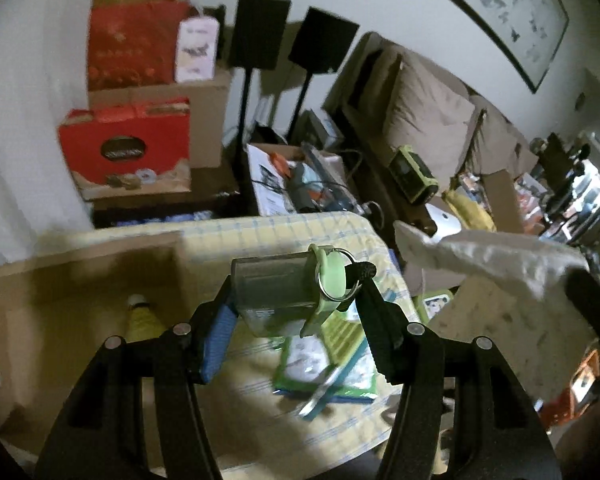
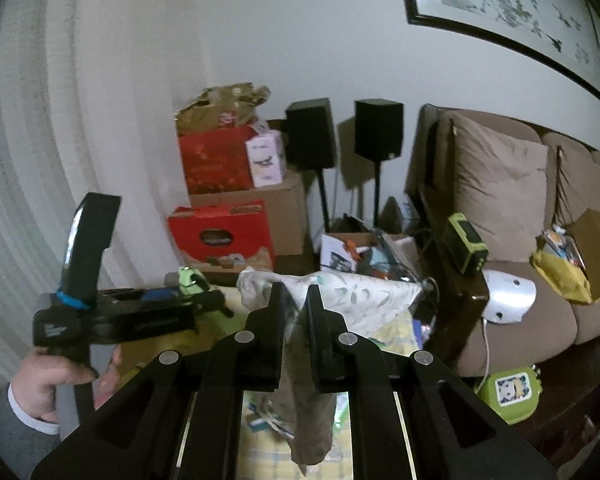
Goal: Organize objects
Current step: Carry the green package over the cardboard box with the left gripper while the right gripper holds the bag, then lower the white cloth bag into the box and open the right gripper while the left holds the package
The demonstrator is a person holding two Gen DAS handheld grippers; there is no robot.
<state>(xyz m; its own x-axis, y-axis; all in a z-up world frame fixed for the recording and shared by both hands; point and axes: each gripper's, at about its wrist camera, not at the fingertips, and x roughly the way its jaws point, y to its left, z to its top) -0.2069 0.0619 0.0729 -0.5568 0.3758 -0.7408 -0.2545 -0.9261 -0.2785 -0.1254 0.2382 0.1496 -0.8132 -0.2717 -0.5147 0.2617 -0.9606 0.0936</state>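
My left gripper (image 1: pixel 296 316) is shut on a small translucent grey case (image 1: pixel 272 292) with a pale green strap and a key ring (image 1: pixel 336 276), held up above the yellow checked tablecloth (image 1: pixel 260 232). In the right wrist view that left gripper (image 2: pixel 198 290) is at the left, level, in a person's hand (image 2: pixel 48 376). My right gripper (image 2: pixel 296 298) is shut on a white leaf-print cloth (image 2: pixel 352 292), which bunches beyond the fingertips and hangs down between the fingers. The same cloth (image 1: pixel 500 256) shows at the right of the left wrist view.
An open cardboard box (image 1: pixel 80 272) with a yellow bottle (image 1: pixel 140 316) in it stands at the left. Green packets (image 1: pixel 324 360) lie on the tablecloth. Behind are red boxes (image 2: pixel 220 236), two black speakers (image 2: pixel 376 128), a brown sofa (image 2: pixel 500 200) and a green radio (image 2: pixel 466 248).
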